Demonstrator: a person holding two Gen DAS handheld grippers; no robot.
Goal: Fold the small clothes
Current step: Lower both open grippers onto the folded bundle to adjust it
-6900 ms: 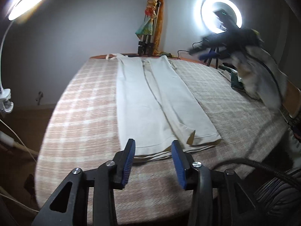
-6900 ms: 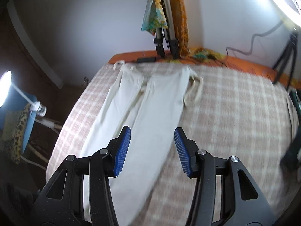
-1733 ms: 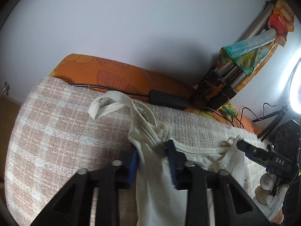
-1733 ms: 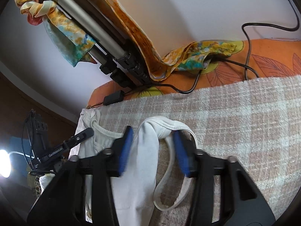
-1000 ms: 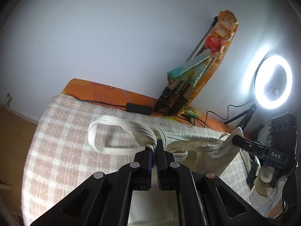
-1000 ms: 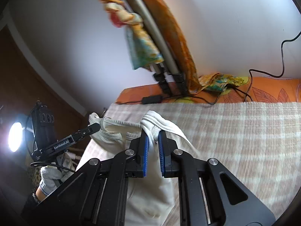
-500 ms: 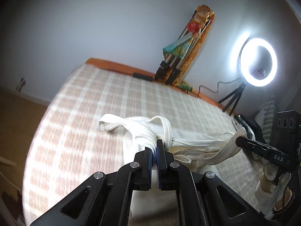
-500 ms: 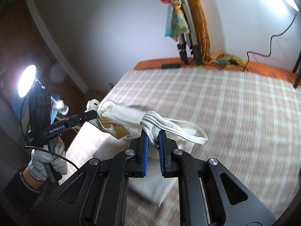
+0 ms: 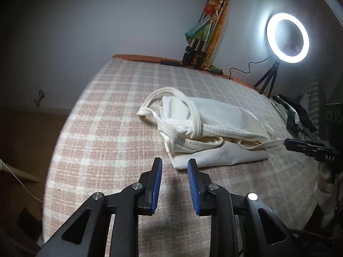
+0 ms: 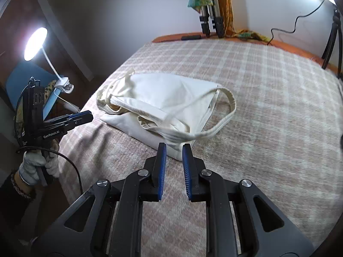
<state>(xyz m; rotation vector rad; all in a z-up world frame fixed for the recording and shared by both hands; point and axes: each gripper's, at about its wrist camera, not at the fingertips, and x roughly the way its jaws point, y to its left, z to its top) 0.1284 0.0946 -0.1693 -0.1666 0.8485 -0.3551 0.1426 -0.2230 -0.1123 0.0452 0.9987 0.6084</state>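
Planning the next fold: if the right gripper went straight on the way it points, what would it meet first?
Probably the near corner of the folded cream garment, just ahead of the open right gripper; depth is hard to judge.

One cream strappy garment [image 9: 205, 126] lies folded on one checked blanket [image 9: 111, 128]. Two handheld grippers are counted: the left gripper [image 9: 174, 171] and the right gripper [image 10: 173, 156], each with two blue-padded fingers [image 9: 157, 180]. One gloved hand [image 10: 36, 167] shows. There are two lamps: one ring light [image 9: 287, 38] on one small tripod [image 9: 268, 81], and one clip-on desk lamp [image 10: 35, 42]. One folded tripod [image 9: 197, 51] leans against the wall, with one colourful scarf [image 9: 201, 30] draped on it.
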